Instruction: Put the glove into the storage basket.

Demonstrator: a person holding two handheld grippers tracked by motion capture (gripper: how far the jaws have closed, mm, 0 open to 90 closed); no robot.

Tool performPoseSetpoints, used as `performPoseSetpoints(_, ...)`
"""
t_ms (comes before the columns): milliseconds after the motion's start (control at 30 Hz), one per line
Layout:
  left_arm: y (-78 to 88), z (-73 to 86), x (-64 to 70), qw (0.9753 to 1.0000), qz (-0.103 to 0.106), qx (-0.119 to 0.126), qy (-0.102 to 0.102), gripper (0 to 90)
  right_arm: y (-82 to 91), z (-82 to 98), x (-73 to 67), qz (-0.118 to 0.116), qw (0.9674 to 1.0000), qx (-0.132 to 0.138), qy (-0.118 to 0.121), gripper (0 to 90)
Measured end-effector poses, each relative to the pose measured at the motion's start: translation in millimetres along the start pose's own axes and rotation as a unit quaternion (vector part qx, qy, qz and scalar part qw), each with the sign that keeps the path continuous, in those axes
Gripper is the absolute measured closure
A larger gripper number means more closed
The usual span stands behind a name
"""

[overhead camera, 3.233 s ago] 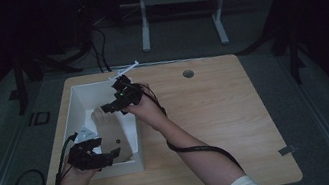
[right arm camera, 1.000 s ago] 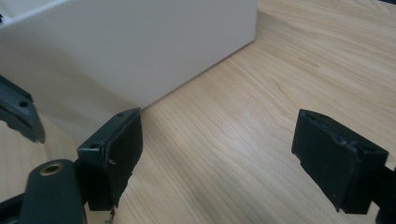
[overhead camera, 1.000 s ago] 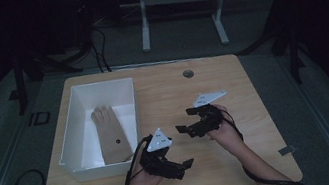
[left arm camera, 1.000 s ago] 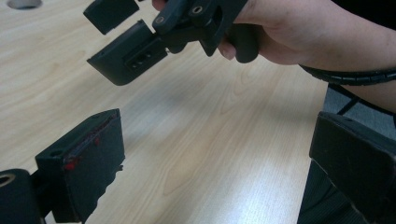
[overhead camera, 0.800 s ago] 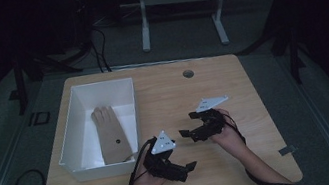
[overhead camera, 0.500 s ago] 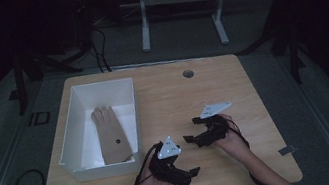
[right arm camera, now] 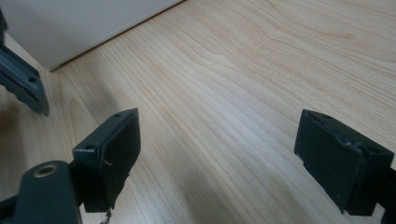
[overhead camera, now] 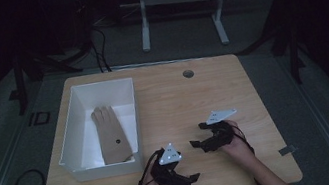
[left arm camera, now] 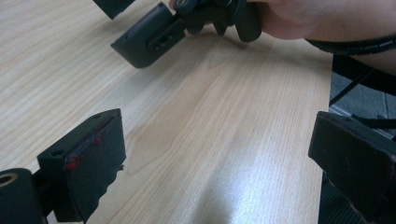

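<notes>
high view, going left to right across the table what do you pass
white bin → tan glove lying inside it → left gripper → right gripper

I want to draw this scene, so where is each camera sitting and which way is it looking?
High view: above the person's side, looking forward and down on the light wooden table, the white rectangular bin holding a tan glove, both forearms and grippers.
Left gripper view: on the left gripper, looking past its open jaws at the right gripper.
Right gripper view: on the right gripper, low over the table toward the bin.
Shared: table, bin.
</notes>
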State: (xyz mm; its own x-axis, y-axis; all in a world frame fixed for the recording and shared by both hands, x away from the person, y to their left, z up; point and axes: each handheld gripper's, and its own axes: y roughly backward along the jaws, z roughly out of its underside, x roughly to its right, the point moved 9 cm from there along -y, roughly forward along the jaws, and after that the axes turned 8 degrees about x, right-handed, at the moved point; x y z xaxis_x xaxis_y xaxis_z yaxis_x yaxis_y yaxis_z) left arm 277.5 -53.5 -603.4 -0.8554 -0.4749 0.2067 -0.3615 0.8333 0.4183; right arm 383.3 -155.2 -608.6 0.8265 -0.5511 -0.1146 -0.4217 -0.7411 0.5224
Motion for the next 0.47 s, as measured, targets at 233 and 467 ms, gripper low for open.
performPoseSetpoints(233, -4.1, 9.4, -2.9, 1.0000, 0.001, -0.006, 0.004, 4.2, -1.2, 7.5, 1.3, 0.000, 1.0000, -0.005, 0.001, 14.5)
performPoseSetpoints(467, -4.1, 6.8, -2.4, 1.0000, 0.004, -0.001, 0.006, 4.2, -0.2, 7.6, 3.9, 0.001, 1.0000, -0.001, -0.003, 14.5)
